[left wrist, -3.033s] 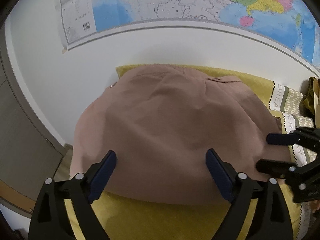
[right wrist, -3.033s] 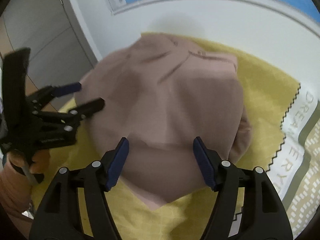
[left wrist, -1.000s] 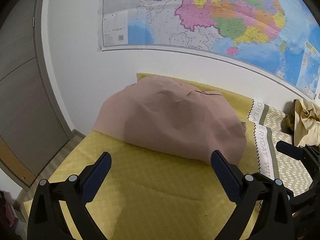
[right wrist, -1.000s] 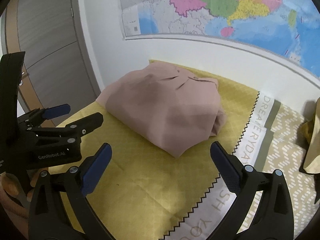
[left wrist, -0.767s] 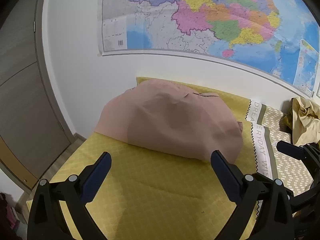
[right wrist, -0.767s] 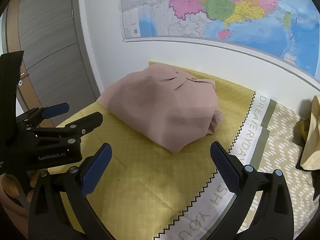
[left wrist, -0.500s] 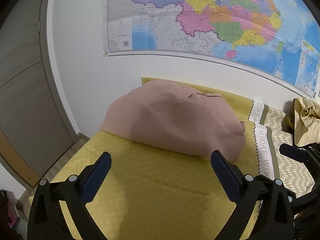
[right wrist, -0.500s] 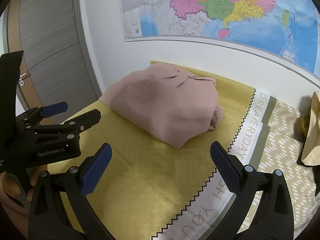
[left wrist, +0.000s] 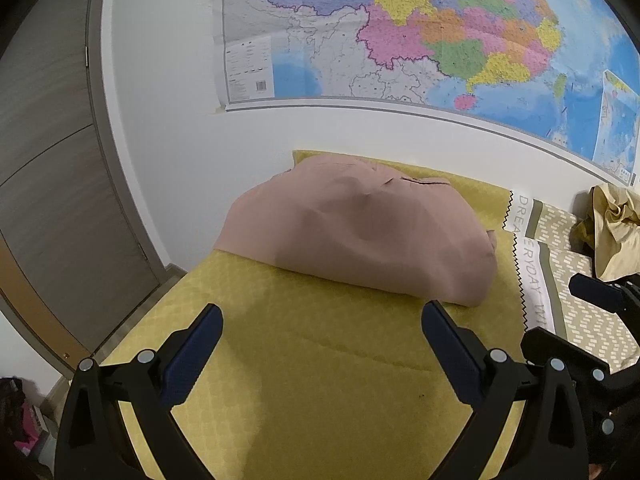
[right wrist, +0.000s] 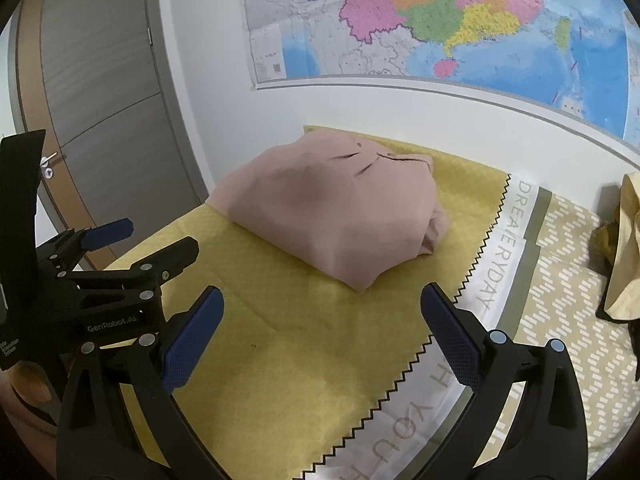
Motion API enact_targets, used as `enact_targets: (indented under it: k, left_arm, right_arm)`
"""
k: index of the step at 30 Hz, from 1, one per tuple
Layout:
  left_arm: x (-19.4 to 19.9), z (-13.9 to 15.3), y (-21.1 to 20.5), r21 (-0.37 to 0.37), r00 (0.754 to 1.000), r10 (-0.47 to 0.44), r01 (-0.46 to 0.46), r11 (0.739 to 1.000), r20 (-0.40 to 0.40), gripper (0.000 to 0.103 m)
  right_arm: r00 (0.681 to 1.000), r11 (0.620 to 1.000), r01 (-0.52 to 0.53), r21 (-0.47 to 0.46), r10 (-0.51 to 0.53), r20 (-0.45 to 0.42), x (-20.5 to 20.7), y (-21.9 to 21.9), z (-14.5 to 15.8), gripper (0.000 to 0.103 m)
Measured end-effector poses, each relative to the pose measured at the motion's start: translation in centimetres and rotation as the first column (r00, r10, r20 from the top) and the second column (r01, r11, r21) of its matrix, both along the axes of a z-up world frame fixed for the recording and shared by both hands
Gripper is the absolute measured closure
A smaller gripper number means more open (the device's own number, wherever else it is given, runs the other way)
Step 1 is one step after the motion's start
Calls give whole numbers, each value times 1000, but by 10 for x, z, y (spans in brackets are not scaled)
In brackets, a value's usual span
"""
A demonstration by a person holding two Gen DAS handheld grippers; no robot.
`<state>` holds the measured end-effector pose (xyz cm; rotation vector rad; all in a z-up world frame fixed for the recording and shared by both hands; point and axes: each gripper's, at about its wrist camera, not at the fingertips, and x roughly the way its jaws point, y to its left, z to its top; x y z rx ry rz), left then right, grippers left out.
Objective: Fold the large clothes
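Jaws of both grippers spread wide and empty, short of the folded garment on the bed.

Left wrist view: left gripper (left wrist: pixel 322 330) hangs over bare yellow bedspread (left wrist: pixel 320 380); the dusty-pink garment (left wrist: pixel 360 232) lies at 12 o'clock, a smooth domed bundle, its near edge straight, against the wall below the map (left wrist: pixel 420 32). Right wrist view: right gripper (right wrist: pixel 322 314) sits apart from the garment's pointed near corner at 12 o'clock; open bedspread lies between, and the bedspread's zigzag border (right wrist: pixel 472 272) runs at 2 o'clock.
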<state>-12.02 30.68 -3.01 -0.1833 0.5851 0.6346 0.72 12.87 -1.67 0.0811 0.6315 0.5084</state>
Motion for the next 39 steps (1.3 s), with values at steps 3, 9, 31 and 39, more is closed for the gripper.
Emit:
enact_targets:
  k: [3,9,31,39]
  left_arm:
    - [-1,1,-1,9,1000,3,-3,1000,3,7]
    - [-1,0,-3,12,1000,-1,1,1000,-1,7]
    - [-8,-3,-4,-6,1000,4,-4,1000,-1,7]
    - [-8,-4,-4,-4,1000,2,-2,1000,0,7]
  right_arm:
    - [1000,1000,-3,13,3,-5,-1,-1,-1,6]
    - [1000,1000,-2,7,2,4,-6,1,-2,6]
    - [1000,999,7,32,-6,-21,-14,2,-6,6]
    - [1000,999,4,32,-3,-20,-16,4,-7,6]
